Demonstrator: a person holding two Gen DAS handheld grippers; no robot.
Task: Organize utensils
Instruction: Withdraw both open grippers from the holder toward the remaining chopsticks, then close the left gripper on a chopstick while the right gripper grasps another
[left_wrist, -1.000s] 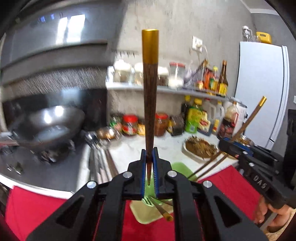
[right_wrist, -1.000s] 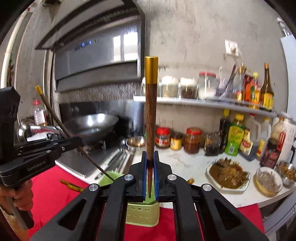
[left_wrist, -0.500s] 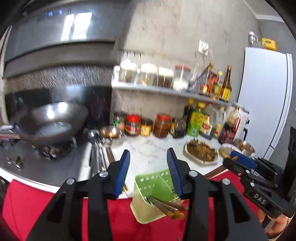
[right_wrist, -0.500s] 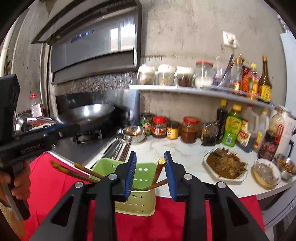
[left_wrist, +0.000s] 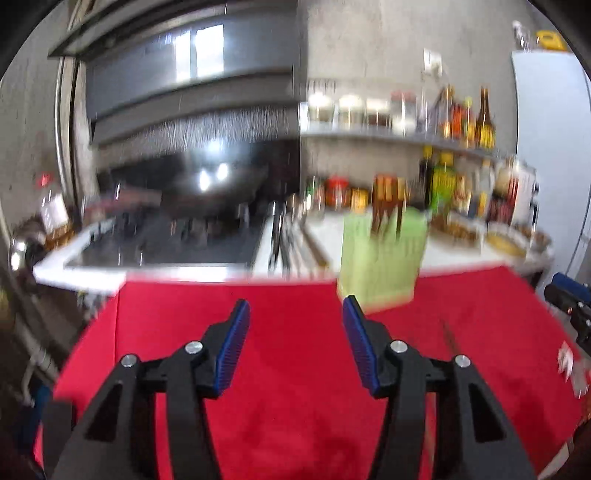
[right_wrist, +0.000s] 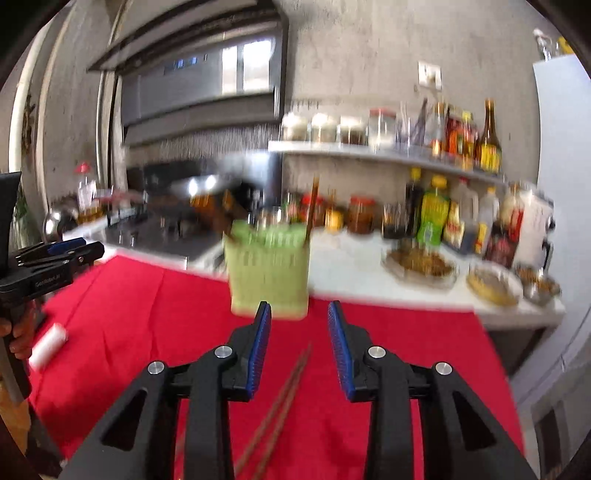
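The left gripper (left_wrist: 293, 314) had its jaws spread wide with nothing between them, held low over the red cloth (left_wrist: 280, 369) that covered the near tabletop. The right gripper (right_wrist: 299, 317) likewise stood with jaws parted and empty — just below it a pair of dark wooden chopsticks (right_wrist: 282, 402) lay flat on the red cloth, running lengthwise between the two fingers.

Beyond both grippers the pale green utensil holder (right_wrist: 267, 275) stood upright at the far edge of the cloth, against the white tabletop (right_wrist: 351, 269). Several brown chopstick handles (left_wrist: 386, 203) stuck up out of it; the blur hid how many. Farther back sat a plate of food (right_wrist: 421, 264), a row of sauce bottles (right_wrist: 432, 218) and — to the left — a wok (left_wrist: 218, 184) on the stove.
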